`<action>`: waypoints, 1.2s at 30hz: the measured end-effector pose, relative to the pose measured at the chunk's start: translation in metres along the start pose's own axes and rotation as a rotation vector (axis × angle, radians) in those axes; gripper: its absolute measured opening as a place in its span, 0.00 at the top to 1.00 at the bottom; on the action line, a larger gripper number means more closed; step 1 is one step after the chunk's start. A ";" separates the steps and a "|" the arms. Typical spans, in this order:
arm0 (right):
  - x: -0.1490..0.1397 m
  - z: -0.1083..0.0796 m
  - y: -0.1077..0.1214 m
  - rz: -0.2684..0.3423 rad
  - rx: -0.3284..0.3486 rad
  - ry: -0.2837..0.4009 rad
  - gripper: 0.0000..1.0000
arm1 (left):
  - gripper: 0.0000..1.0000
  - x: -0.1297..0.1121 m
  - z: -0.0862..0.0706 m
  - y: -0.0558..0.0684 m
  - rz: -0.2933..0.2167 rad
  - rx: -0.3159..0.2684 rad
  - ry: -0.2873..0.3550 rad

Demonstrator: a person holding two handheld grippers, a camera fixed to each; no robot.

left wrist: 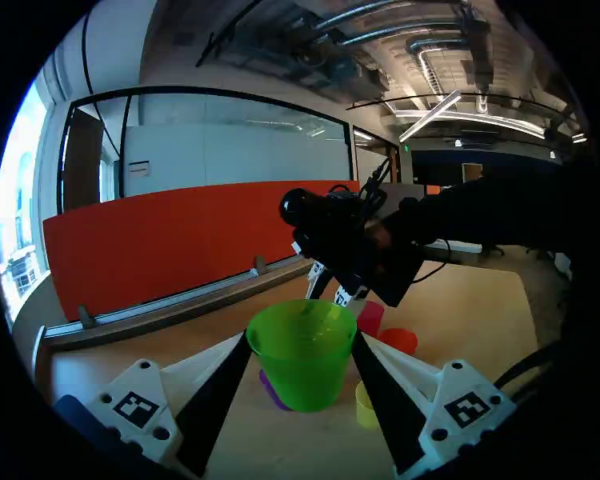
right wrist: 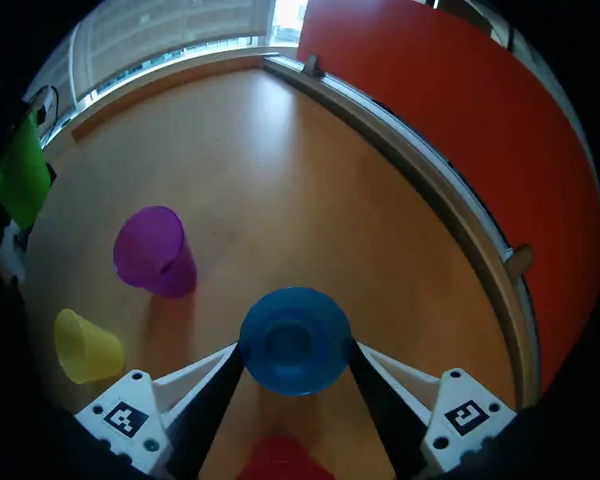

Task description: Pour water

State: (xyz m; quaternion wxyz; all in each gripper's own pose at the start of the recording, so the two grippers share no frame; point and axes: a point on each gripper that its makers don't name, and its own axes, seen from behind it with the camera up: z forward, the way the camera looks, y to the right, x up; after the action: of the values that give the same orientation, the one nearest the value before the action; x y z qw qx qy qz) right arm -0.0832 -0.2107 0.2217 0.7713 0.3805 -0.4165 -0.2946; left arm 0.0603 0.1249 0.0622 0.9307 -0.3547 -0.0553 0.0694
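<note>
Left tool (left wrist: 302, 340) holds a green cup (left wrist: 302, 368), with one finger pressed on each side just under the rim. This cup is upright, its long axis vertical and its mouth up, tipped a little toward the camera so the inner wall shows. It sits centred between the fingers, with its base lower than the fingertips.

Right tool (right wrist: 294, 346) holds a blue cup (right wrist: 294, 320) the same way, a finger on either side. In the right gripper view this cup's long axis runs along the fingers, down toward the wooden surface (right wrist: 300, 160), so it looks like one circle inside another. Whether its mouth or its base faces the camera cannot be told.

Below the blue cup, at the bottom edge of that view, is a red cup (right wrist: 282, 460). To the left on the surface are a yellow cup (right wrist: 88, 346) and, a little farther off, a purple cup (right wrist: 152, 252) with its mouth up. The two stand apart. The green cup also appears at the far left edge.

In the left gripper view the right tool hangs beyond the green cup, fingers pointing down. A hand (left wrist: 380, 240) in a dark sleeve (left wrist: 492, 208) holds it. A pink cup (left wrist: 370, 318) stands just beside its fingertips.

Farthest away, a red partition (right wrist: 460, 120) runs along one edge of the surface, and a window (right wrist: 180, 32) along another.
</note>
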 end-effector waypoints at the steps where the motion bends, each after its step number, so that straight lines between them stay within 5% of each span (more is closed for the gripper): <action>1: 0.000 0.000 -0.001 0.002 0.001 0.002 0.06 | 0.12 0.000 0.000 0.000 0.000 0.000 -0.001; 36: 0.002 -0.011 -0.027 0.138 0.009 0.078 0.07 | 0.12 0.006 -0.005 0.004 0.015 0.005 0.011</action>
State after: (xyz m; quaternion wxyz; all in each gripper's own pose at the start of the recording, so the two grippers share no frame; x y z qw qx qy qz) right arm -0.0766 -0.2226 0.1964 0.8037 0.3658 -0.4125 -0.2238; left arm 0.0668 0.1255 0.0558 0.9313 -0.3533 -0.0471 0.0746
